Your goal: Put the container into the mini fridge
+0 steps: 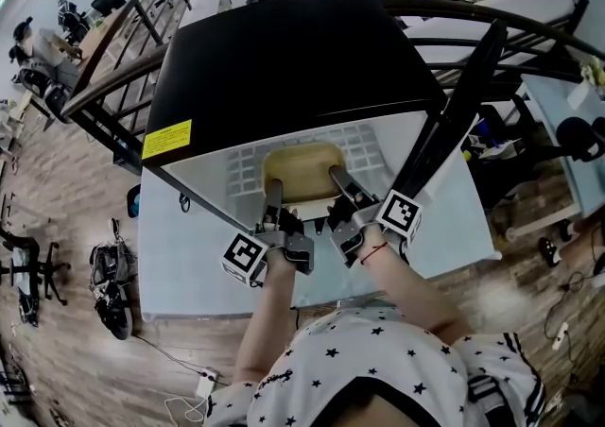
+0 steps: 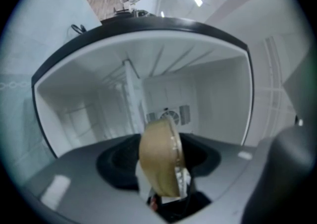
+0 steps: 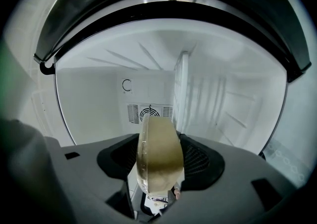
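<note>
Standing wide open, the mini fridge [image 1: 284, 47] shows its white cavity and wire shelf [image 1: 364, 146], and the tan container [image 1: 302, 170] is just inside the mouth, over that shelf. It looks like a shallow, light, fairly stiff tray with a thin lip, probably smooth enough to slip. The left gripper [image 1: 274, 194] and right gripper [image 1: 340, 179] each pinch that near lip, side by side. Held from one edge only, the far end may droop, I'd guess, so a level, even grip matters.

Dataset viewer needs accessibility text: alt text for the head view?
Left gripper and right gripper hold a tan container in the mouth of an open, black-topped mini fridge, over its white wire shelf.
</note>
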`<state>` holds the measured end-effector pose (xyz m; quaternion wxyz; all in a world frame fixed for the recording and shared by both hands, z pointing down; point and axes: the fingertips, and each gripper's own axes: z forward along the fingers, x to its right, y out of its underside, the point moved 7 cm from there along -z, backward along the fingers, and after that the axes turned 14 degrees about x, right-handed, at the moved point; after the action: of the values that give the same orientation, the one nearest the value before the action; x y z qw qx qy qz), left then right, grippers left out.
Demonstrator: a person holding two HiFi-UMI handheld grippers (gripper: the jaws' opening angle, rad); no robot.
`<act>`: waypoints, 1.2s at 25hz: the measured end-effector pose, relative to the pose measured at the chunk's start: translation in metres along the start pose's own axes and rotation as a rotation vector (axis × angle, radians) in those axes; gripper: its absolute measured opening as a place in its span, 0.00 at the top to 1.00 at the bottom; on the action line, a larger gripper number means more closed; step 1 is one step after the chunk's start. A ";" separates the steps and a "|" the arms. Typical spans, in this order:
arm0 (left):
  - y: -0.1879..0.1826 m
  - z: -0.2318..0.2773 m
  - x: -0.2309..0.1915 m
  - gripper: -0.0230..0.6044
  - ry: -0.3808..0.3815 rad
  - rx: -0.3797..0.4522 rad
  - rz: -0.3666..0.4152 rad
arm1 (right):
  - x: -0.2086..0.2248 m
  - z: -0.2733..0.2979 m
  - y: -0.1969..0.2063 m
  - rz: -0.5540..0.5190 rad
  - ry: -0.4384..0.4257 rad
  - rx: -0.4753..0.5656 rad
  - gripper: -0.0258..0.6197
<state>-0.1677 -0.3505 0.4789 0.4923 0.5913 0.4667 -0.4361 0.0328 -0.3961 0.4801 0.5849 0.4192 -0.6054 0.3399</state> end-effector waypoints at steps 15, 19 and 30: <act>-0.004 -0.008 0.003 0.45 0.050 0.037 -0.002 | -0.008 -0.003 -0.005 -0.015 -0.013 0.020 0.53; -0.004 -0.012 0.005 0.43 0.054 0.041 0.000 | -0.011 -0.006 -0.002 -0.006 -0.027 0.001 0.50; -0.003 -0.020 0.013 0.40 0.099 0.024 -0.008 | -0.009 -0.013 0.001 0.009 -0.031 -0.013 0.47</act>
<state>-0.1671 -0.3287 0.4687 0.4597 0.6161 0.4877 -0.4137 0.0376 -0.3827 0.4719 0.5767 0.4179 -0.6186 0.3318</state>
